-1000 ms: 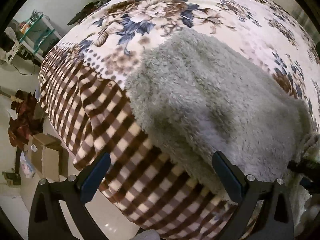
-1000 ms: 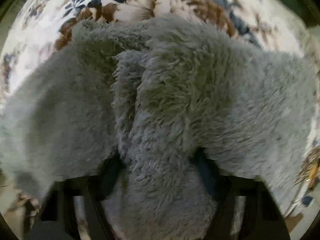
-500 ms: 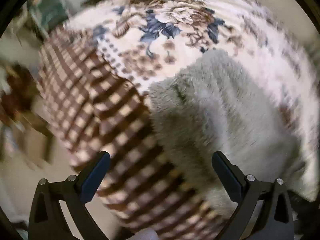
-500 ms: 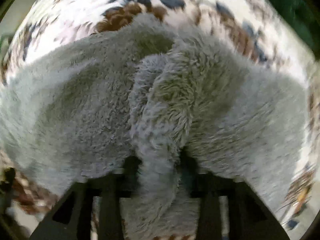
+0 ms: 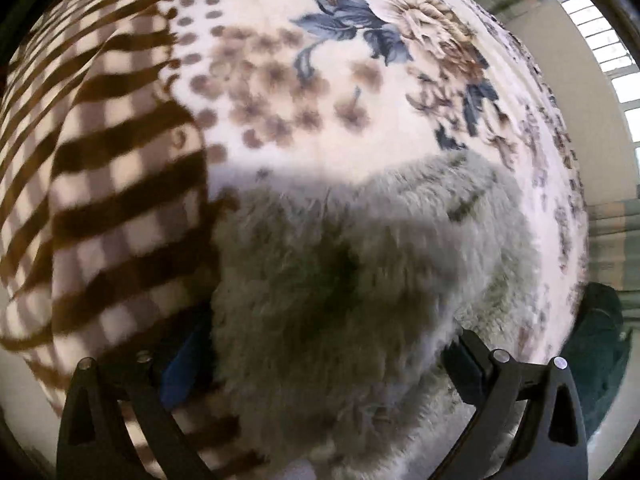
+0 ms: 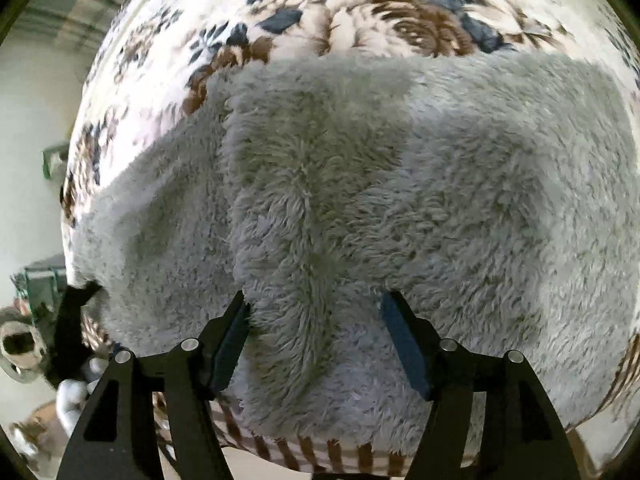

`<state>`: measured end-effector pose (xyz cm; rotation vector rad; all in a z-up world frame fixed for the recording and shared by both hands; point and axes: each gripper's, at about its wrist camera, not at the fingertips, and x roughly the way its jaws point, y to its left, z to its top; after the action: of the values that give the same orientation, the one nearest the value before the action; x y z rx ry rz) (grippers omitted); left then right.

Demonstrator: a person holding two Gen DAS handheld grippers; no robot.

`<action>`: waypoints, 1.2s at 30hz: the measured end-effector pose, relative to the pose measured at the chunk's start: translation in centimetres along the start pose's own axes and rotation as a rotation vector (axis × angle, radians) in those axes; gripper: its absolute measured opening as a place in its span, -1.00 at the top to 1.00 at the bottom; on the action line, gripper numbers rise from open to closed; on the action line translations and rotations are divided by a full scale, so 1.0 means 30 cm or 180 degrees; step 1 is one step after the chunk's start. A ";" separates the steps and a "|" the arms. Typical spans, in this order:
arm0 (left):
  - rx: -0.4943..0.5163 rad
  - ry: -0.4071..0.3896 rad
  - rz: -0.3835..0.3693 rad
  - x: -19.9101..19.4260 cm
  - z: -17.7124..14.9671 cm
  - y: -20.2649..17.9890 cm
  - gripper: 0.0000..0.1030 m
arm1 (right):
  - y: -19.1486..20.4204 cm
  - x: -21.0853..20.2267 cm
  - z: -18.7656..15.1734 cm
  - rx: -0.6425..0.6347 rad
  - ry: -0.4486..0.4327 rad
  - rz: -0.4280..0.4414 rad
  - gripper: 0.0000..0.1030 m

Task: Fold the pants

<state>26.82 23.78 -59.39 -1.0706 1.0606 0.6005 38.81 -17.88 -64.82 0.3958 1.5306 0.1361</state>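
Now dropped closer over the pants [image 5: 360, 280] on the bed [image 5: 320, 100], left hand-held gripper [image 5: 324, 360] spread wide astride their near edge, right hand-held gripper [image 6: 316, 340] opening off the raised ridge running away between its jaws, both directly above.

My left gripper [image 5: 324, 364] and right gripper [image 6: 316, 344] look alike: black open-frame arms with triangular cutouts, silver screw heads, and dark blue pads on the fingers [image 6: 404, 344].
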 end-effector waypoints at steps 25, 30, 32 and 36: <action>0.2036 -0.1022 -0.1222 -0.748 -0.587 -0.574 0.72 | -0.196 -0.354 -0.117 0.0031 -0.0437 0.0227 -0.55; 0.2615 -0.0580 -0.1435 -0.707 -0.926 -0.726 0.72 | -0.482 -0.463 -0.172 0.0409 -0.0506 0.0142 -0.55; 0.2821 -0.0420 -0.1401 -0.646 -1.064 -0.771 0.73 | -0.602 -0.503 -0.197 0.0559 -0.0531 0.0089 -0.55; 0.3056 -0.0003 -0.1223 -0.481 -1.278 -0.810 0.72 | -0.811 -0.560 -0.240 0.0789 -0.0515 -0.0085 -0.55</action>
<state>25.79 -19.71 -39.99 -0.3910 0.9358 -0.2313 27.06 -44.85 -57.03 0.5689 1.3956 -0.1061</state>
